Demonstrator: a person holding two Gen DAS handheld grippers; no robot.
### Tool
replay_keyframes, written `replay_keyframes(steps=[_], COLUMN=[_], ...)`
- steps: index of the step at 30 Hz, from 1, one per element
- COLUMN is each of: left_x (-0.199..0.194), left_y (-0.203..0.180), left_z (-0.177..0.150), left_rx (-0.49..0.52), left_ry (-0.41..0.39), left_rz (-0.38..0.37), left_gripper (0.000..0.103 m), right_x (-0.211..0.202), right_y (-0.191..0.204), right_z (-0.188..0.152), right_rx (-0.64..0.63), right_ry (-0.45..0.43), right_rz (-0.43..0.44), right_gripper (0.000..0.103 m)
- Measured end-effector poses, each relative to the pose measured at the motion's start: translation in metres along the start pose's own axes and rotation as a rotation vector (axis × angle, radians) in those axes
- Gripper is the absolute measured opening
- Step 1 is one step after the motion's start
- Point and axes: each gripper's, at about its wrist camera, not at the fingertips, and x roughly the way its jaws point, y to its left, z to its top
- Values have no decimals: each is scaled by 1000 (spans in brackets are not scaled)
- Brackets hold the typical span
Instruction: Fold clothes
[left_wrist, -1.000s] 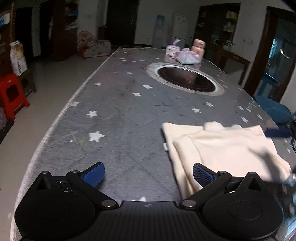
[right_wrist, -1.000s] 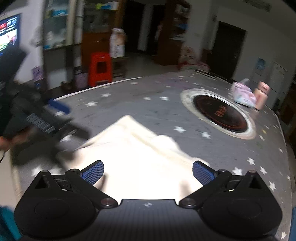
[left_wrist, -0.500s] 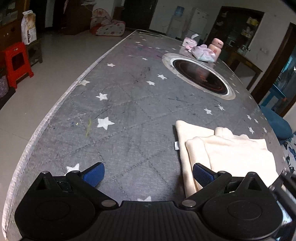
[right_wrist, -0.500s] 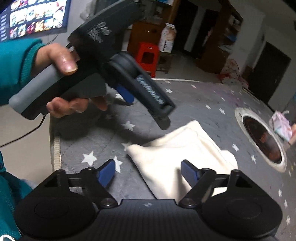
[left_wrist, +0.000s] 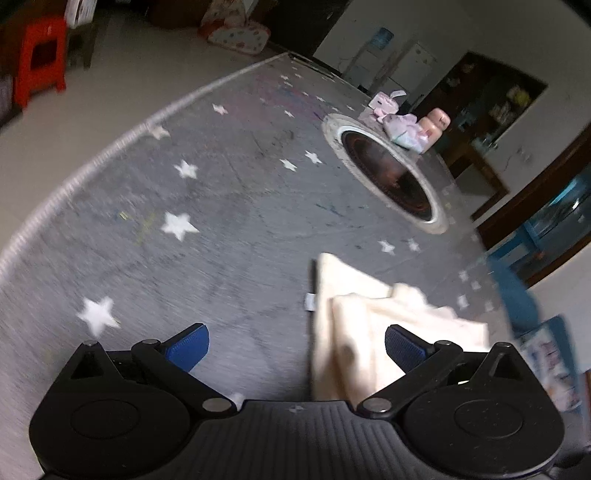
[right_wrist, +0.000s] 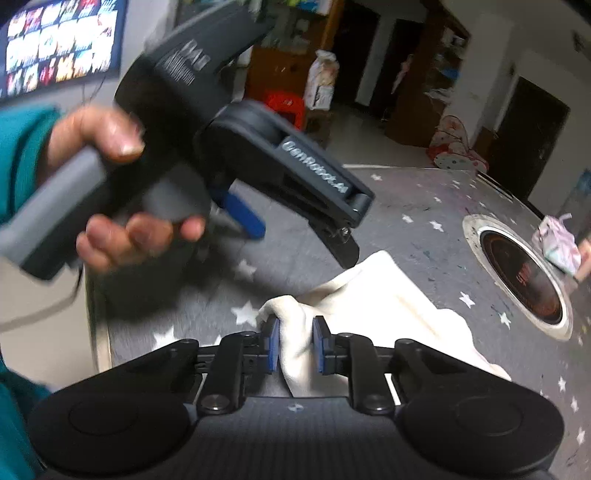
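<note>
A cream garment (left_wrist: 373, 314) lies folded on the grey star-patterned table cover (left_wrist: 207, 206). In the left wrist view my left gripper (left_wrist: 295, 347) stands open just above the cover, and the garment's near edge lies by its right pad (left_wrist: 404, 349). In the right wrist view my right gripper (right_wrist: 295, 343) has its jaws closing, and a bunched corner of the cream garment (right_wrist: 391, 310) fills the gap between the blue pads (right_wrist: 272, 343). A hand (right_wrist: 122, 236) holds the left gripper (right_wrist: 295, 236) up and to the left, over the garment's far corner.
A round black burner with a light rim (left_wrist: 391, 177) is set into the table beyond the garment. Pink and pastel packets (left_wrist: 406, 129) and a pink cup (left_wrist: 436, 123) stand behind it. The table edge (left_wrist: 92, 162) curves along the left, with a red stool (left_wrist: 37, 62) on the floor.
The right gripper's jaws have come together from wide open around a corner of the garment. The left wrist view has rolled, tilting the scene. The left gripper stays open.
</note>
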Motion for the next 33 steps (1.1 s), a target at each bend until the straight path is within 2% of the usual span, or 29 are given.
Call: replay_keyframes(steps=[5, 9, 13, 16, 20, 24, 26, 28, 31, 33], left_x=[9, 15, 21, 24, 31, 39, 40, 40, 40, 40], left_y=[-8, -17, -20, -21, -19, -18, -19, -20, -20, -21], left_z=[0, -2, -5, -7, -12, -15, -15, -15, -15, -15], left_rx=[-67, -77, -130, -171, -209, -209, -183, -159, -149, -140], left_ry=[47, 70, 92, 95, 111, 122, 123, 124, 127, 127], left_rz=[-94, -113, -148, -173, -209, -206, -195, -190, -193, -189], left_gripper=[103, 102, 102, 96, 64, 31, 26, 26, 25, 24], right_x=[-14, -25, -34, -37, -37, -34, -34, -37, -45, -51], right_y=[-19, -28, -34, -39, -40, -41, -42, -46, -56, -70], right_z=[2, 1, 0, -1, -3, -5, -8, -13, -26, -38], right_rx=[87, 113, 134, 148, 154, 162, 171, 196, 249, 300], right_ry=[-41, -64, -87, -101, -106, -106, -109, -114, -114, -103], right_rz=[26, 32, 36, 39, 48, 64, 59, 54, 33, -13], right_gripper=[15, 15, 15, 15, 15, 15, 21, 29, 31, 32])
